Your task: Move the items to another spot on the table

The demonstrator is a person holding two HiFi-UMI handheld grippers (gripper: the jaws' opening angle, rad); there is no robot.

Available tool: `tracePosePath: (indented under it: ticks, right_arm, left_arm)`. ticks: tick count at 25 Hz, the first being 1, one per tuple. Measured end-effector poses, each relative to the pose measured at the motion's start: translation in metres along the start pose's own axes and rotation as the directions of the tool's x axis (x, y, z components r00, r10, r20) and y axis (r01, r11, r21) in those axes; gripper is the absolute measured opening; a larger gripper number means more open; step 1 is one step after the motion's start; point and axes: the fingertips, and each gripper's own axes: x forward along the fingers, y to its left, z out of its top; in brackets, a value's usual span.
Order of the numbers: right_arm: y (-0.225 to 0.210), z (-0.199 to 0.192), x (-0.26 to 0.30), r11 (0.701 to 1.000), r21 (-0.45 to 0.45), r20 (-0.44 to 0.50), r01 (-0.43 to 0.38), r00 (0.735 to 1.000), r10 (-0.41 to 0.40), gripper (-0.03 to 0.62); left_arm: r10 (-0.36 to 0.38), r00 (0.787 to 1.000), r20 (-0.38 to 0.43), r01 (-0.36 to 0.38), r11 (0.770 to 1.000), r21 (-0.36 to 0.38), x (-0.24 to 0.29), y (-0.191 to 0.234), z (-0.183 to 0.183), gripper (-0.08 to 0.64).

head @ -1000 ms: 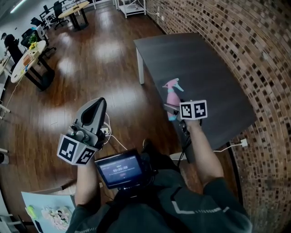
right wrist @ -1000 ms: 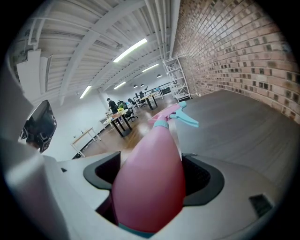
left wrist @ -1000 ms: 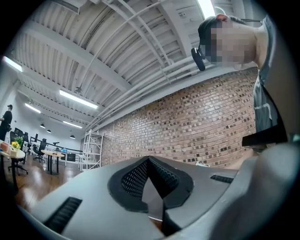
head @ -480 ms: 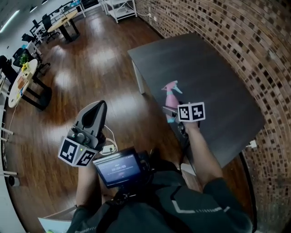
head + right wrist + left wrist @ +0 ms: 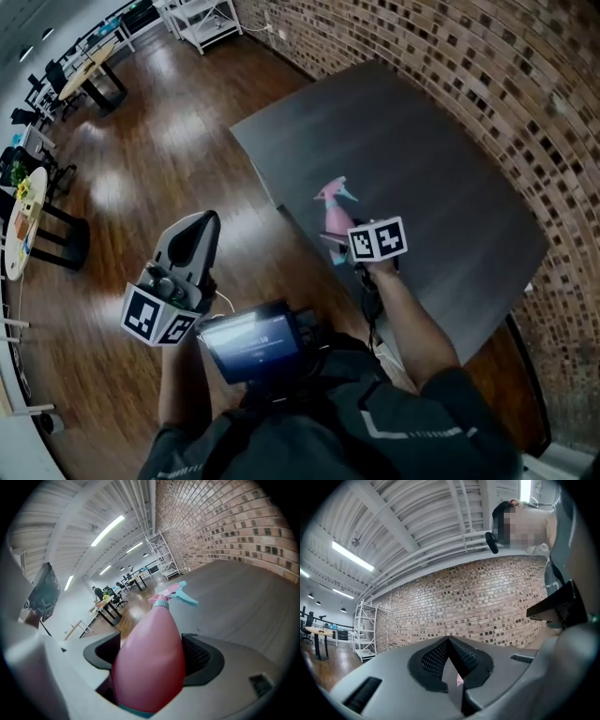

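A brick wall (image 5: 487, 84) fills the head view from twelve round to four o'clock, and a glossy wooden floor (image 5: 141, 187) spreads from seven to eleven o'clock. At twelve o'clock a white shelf rack (image 5: 202, 19) stands at the foot of that wall, with an oval table (image 5: 89, 70) at eleven o'clock and a round table (image 5: 23, 225) at the nine o'clock edge. A small lit screen (image 5: 251, 342) glows at six o'clock.

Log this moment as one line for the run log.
left tool: shut, empty, over floor | right tool: shut on pink spray bottle | place: near edge of dark table
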Motion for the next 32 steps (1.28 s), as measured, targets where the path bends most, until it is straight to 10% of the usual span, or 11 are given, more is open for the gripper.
tracePosePath:
  ticks: [19, 32]
  right_arm:
    - [-0.079, 0.067, 0.087, 0.956, 0.23, -0.038, 0.18, 0.984, -0.176, 0.419]
    - [-0.128, 0.106, 0.164, 0.92, 0.257, -0.119, 0.295, 0.955, -0.272, 0.419]
  left_arm:
    - [-0.308, 0.949, 0.063, 0.313, 0.946, -0.085, 0.151, 0.135, -0.048, -0.008]
    - [-0.374, 0.924, 0.08, 0.381, 0.916, -0.128, 0.207, 0.219, -0.097, -0.008]
